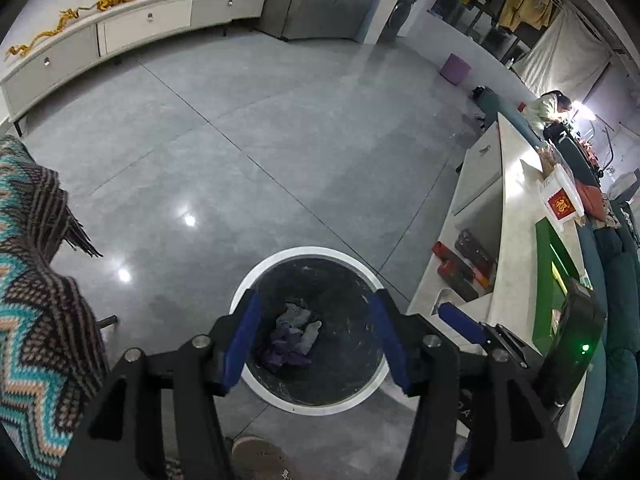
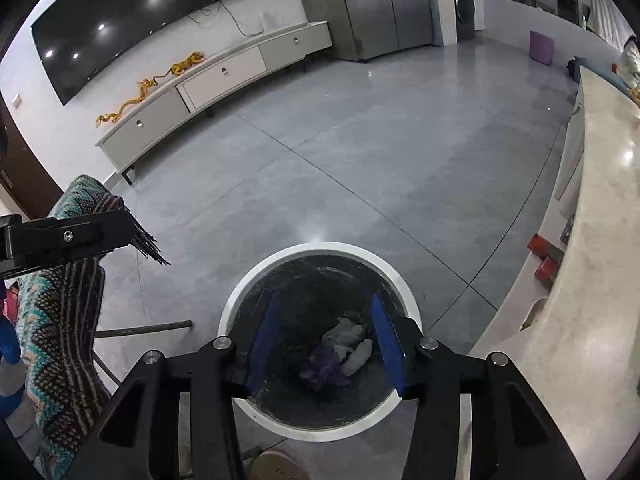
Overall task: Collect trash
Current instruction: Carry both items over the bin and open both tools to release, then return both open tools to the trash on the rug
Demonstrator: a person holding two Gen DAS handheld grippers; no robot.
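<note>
Standing here, I look left first: a zigzag knitted blanket hangs over a chair at about nine o'clock of the bin, its dark fringe dangling toward the grey tiled floor. Far off at eleven o'clock a long white TV cabinet runs along the wall.

In the middle stands the white-rimmed trash bin, lined with a black bag. Both tools hang right above it. The left gripper has its blue-padded jaws spread wide, with nothing between them. The right gripper is spread just as wide and is likewise empty. Through each gap I see the trash lying at the bottom of the bin: a few crumpled grey wads beside a purple scrap, touching one another.

To the right, at about three o'clock, a pale counter curves away, carrying a white box with a red label and a green tray; red and dark packets sit on a lower shelf near the bin.

My judgement: some pieces are already in the bin and both tools are freed of any load. No loose litter shows on the floor, so whether anything is left to collect I cannot tell; the counter seems the likeliest place.
</note>
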